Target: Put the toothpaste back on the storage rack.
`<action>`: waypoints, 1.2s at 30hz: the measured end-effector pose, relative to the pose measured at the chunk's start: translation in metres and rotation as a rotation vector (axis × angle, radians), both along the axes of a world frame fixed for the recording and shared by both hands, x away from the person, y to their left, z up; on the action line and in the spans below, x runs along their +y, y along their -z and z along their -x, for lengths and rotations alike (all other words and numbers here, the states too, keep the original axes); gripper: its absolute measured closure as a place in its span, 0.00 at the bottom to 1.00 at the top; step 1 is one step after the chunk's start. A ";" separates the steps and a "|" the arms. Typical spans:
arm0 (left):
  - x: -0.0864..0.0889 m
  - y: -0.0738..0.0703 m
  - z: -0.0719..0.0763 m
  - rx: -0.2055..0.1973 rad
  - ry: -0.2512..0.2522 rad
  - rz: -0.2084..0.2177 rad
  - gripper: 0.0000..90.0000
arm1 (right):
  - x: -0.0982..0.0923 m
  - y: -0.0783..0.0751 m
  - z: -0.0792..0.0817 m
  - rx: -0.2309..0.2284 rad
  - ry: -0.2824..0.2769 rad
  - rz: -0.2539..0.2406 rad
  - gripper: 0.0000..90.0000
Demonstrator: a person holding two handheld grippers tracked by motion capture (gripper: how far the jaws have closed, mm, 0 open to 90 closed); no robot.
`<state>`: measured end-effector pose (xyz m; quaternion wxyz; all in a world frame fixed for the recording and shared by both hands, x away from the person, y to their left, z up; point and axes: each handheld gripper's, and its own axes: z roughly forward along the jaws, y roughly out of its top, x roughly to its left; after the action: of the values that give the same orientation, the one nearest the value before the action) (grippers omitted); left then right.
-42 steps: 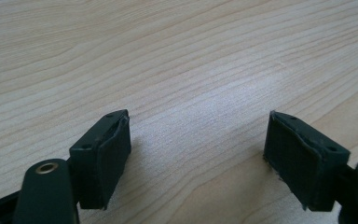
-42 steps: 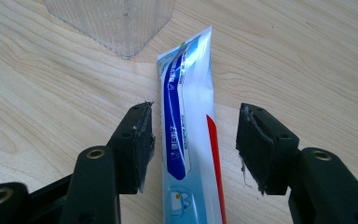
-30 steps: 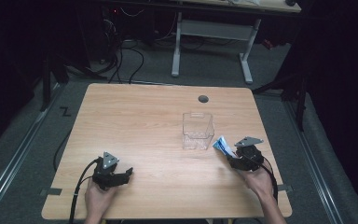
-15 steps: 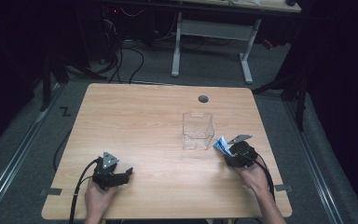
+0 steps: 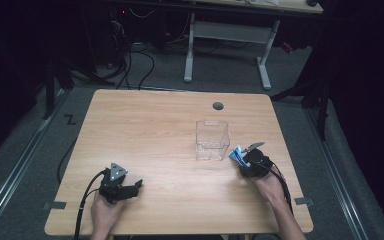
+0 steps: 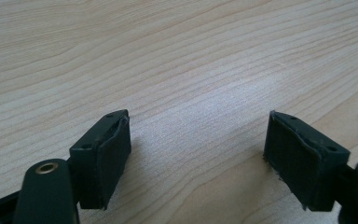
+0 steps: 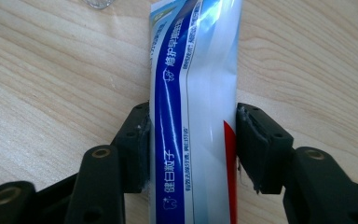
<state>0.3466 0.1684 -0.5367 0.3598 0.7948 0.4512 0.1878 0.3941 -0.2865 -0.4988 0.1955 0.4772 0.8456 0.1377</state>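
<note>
- Two hand-held grippers sit low over the near half of the wooden surface (image 5: 145, 130), well apart from each other, each in one of our hands.
- Our right hand-held gripper (image 5: 245, 159) has just been closing its jaws, and the toothpaste tube (image 7: 196, 102) lies between them.
- In the right gripper view the left pad touches the tube's blue edge and the right pad stands at its white-and-red edge; we read this as the pads meeting the tube's two sides, though how hard they press we cannot tell.
- We see the tube lying flat on the wood near the right edge of the surface, running lengthwise away from the jaws, with blue and white print on it.
- In the high view the tube's far end (image 5: 236, 153) pokes out ahead of the right hand-held gripper, pointing toward the clear plastic box (image 5: 212, 141).
- That box stands upright and open-topped just beside the tube's far end, between it and the middle of the surface; a corner of it shows at the top of the right gripper view.
- Our left hand-held gripper (image 5: 130, 189) holds nothing: its jaws stand wide, with bare wood between the pads (image 6: 107, 158).
- A round grommet hole (image 5: 218, 106) sits in the surface beyond the box, toward the far edge.
- Past the surface we see another table's white frame (image 5: 227, 37) and cables (image 5: 125, 60) on the grey floor.
</note>
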 end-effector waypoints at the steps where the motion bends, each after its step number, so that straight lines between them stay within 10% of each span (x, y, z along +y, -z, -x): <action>1: 0.000 0.000 0.000 0.000 0.000 0.000 0.26 | 0.000 0.000 0.000 0.001 0.003 0.001 0.56; 14: 0.000 0.000 0.000 -0.002 -0.001 -0.001 0.26 | 0.002 -0.004 -0.006 0.045 -0.001 0.048 0.67; 36: 0.000 0.000 0.000 0.000 -0.001 0.004 0.26 | -0.017 -0.010 -0.009 0.090 0.029 -0.100 0.79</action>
<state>0.3468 0.1687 -0.5368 0.3612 0.7940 0.4518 0.1870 0.4034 -0.3038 -0.4889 0.1353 0.5041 0.8387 0.1552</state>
